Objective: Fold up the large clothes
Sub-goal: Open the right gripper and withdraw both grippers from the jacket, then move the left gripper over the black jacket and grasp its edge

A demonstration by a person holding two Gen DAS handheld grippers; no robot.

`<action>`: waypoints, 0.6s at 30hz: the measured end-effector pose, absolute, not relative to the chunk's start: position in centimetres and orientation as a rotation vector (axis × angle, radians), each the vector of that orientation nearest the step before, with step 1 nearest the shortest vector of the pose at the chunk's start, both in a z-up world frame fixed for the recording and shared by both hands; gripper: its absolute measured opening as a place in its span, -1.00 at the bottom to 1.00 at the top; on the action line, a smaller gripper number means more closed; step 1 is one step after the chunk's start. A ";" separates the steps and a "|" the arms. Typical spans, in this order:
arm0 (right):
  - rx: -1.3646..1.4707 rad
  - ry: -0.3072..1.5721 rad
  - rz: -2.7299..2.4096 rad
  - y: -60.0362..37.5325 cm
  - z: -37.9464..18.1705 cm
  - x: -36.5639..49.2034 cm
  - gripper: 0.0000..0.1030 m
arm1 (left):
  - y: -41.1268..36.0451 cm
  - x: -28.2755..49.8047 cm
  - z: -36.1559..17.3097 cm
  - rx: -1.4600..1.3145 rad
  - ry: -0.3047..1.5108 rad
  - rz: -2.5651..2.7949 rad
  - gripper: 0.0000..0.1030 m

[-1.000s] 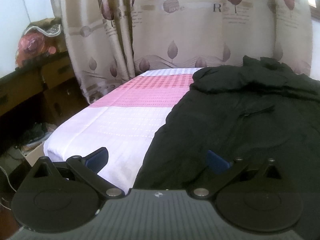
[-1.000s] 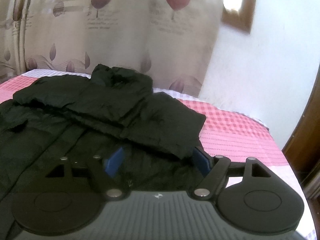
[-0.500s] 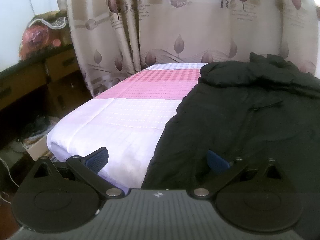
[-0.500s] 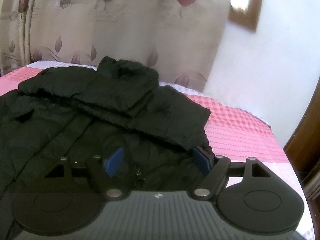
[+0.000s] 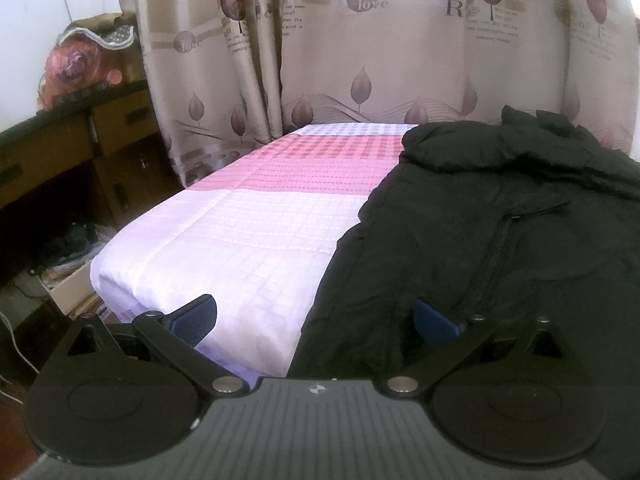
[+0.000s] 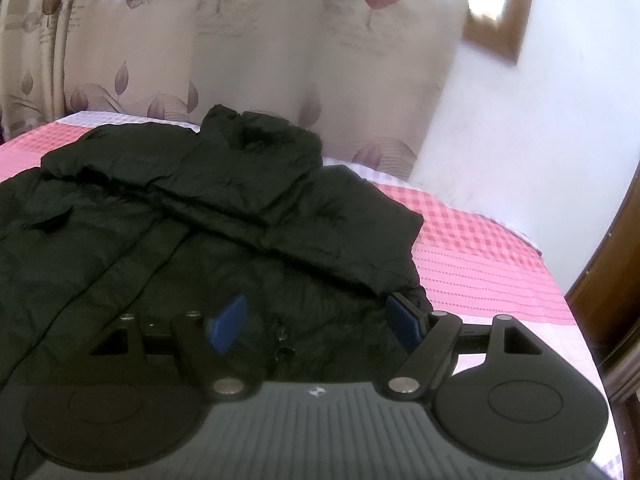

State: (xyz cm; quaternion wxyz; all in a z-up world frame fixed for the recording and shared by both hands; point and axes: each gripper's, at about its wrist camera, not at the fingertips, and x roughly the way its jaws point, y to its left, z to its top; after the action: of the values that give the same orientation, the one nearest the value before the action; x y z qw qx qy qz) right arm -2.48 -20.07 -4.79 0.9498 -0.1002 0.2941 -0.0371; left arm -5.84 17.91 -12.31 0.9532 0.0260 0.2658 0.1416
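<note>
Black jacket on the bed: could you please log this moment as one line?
black jacket: flat on bed | left gripper: open, at hem | right gripper: open, over hem

The black jacket (image 5: 500, 220) runs off the left wrist view's right edge; the right wrist view's curtain (image 6: 240, 40) is blurred.

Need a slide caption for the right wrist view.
Open right gripper poised over the near hem of a black jacket spread on a pink checked bedspread.

My jacket (image 5: 500, 232) lies on the bed (image 5: 248, 232) toward its right side, collar at the far edge by the curtain (image 5: 400, 60); a desk (image 5: 60, 152) stands left.
</note>
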 end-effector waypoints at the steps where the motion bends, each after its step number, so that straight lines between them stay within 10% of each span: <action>1: -0.206 0.599 -0.075 -20.0 -4.8 -2.5 0.50 | 17.9 -5.8 -12.3 0.051 0.541 0.287 1.00; 18: -0.114 0.633 -0.029 -23.4 -6.0 -6.9 0.51 | 19.6 -5.8 -12.7 0.018 0.551 0.146 1.00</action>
State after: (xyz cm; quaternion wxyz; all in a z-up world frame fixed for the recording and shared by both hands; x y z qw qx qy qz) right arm -6.86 -23.41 -5.96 0.9487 -0.0561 0.3110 -0.0141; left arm -5.78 19.59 -12.66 0.9597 0.0087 0.2716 0.0722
